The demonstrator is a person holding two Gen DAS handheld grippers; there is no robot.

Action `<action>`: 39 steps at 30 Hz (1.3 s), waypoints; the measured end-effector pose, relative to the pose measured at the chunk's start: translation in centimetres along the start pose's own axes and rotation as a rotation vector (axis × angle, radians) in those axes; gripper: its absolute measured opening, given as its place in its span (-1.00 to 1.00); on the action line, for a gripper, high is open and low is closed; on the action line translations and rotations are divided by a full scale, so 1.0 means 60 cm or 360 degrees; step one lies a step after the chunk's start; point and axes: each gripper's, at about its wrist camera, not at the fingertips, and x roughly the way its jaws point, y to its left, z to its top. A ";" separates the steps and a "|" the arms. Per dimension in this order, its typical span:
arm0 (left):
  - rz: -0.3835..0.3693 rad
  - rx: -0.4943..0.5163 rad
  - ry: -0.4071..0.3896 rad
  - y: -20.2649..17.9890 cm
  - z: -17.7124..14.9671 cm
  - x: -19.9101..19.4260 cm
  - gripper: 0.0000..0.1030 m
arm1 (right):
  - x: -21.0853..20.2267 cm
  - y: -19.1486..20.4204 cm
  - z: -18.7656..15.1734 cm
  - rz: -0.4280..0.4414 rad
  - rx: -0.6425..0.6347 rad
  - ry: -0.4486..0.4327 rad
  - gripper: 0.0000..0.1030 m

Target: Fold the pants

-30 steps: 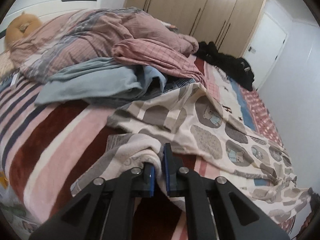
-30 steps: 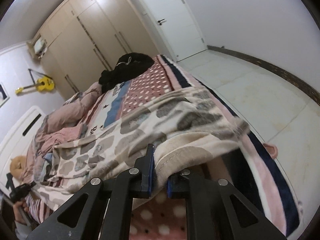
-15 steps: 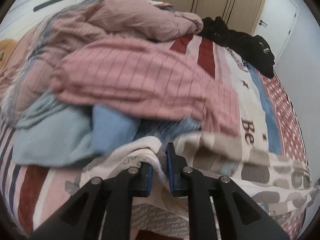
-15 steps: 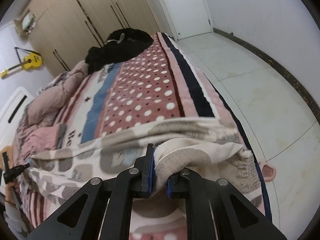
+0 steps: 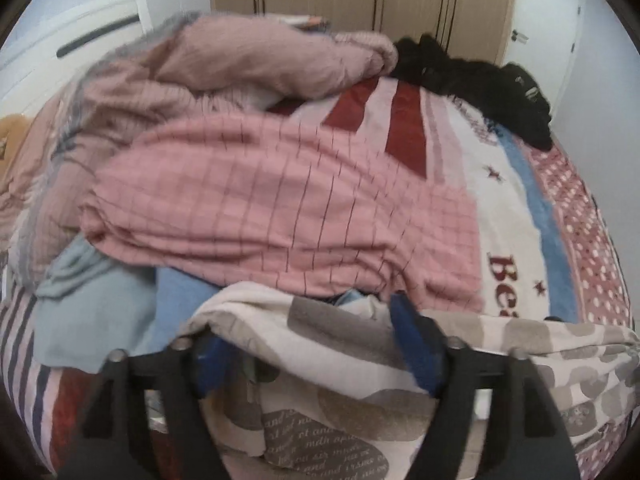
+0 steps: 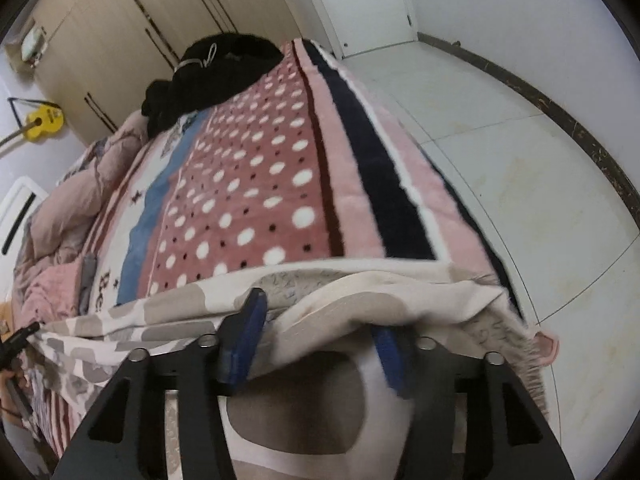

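Note:
The cream pants with grey patches point(image 5: 320, 344) lie stretched across the near part of the bed. In the left wrist view my left gripper point(image 5: 308, 340) is open, its blue pads wide apart, with the pants' edge draped loosely between them. In the right wrist view the pants point(image 6: 168, 320) run left across the bed, and my right gripper point(image 6: 320, 328) is open too, with the folded waistband end lying over and between its fingers. The left gripper shows small at the far left edge of the right wrist view point(image 6: 16, 340).
A pink checked garment point(image 5: 280, 208), light blue clothes point(image 5: 96, 316) and a pink duvet point(image 5: 240, 68) are piled just beyond the left gripper. Black clothes point(image 6: 216, 68) lie at the bed's far end. The patterned blanket point(image 6: 260, 184) covers the bed; its edge drops to the tiled floor point(image 6: 520, 160) on the right.
Both grippers have opened and released the pants. Both ends of the pants were carried forward over the bed, toward the clothes pile and the dotted blanket.

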 end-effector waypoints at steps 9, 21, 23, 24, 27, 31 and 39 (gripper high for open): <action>0.0257 0.0208 -0.0242 -0.018 0.021 -0.078 0.99 | -0.111 -0.029 0.002 -0.0118 -0.0026 -0.0162 0.36; -0.0463 0.0073 0.0099 -0.027 -0.191 -0.117 0.99 | -0.154 0.048 -0.199 0.0368 -0.0129 0.0060 0.37; -0.0548 0.0018 0.0167 -0.024 -0.234 -0.102 0.99 | -0.140 0.048 -0.238 0.0457 -0.0073 0.0128 0.37; -0.0571 -0.0007 0.0202 -0.022 -0.247 -0.093 0.99 | -0.131 0.048 -0.249 0.0473 -0.0055 0.0152 0.37; -0.0607 -0.0173 0.0295 -0.008 -0.272 -0.042 0.99 | -0.096 0.045 -0.267 0.0461 0.0019 0.0183 0.37; -0.0610 -0.0379 0.0229 0.020 -0.261 0.014 0.99 | -0.069 0.033 -0.246 0.0463 0.0162 0.0080 0.36; -0.0393 -0.0644 0.0035 0.053 -0.215 0.070 0.66 | -0.028 -0.005 -0.187 0.0241 0.0386 -0.0141 -0.08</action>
